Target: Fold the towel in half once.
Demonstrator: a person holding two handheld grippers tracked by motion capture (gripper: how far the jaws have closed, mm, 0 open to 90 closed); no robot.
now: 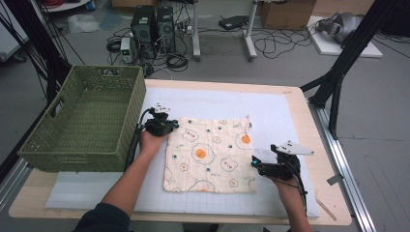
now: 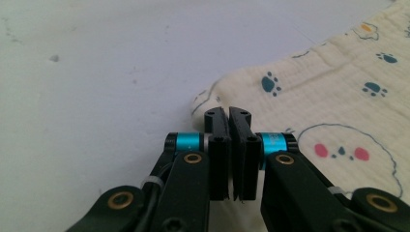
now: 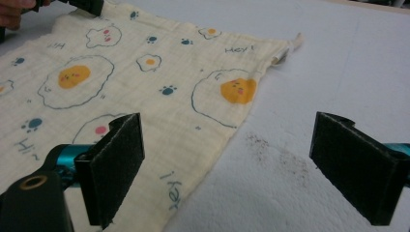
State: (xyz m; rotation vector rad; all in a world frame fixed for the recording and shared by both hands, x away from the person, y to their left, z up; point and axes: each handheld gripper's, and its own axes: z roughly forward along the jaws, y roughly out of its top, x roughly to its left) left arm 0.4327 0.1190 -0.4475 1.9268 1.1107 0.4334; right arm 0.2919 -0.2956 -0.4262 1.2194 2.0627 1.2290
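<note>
Soft, crinkled square cloth (image 1: 210, 154) pinched at its corner by left gripper (image 2: 228, 113).

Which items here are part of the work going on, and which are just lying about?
In use: the cloth printed with fried eggs; the left gripper, shut at the cloth's far left corner; the right gripper, jaws open over its right edge.

Lying about: green basket, computer towers, cardboard box.
</note>
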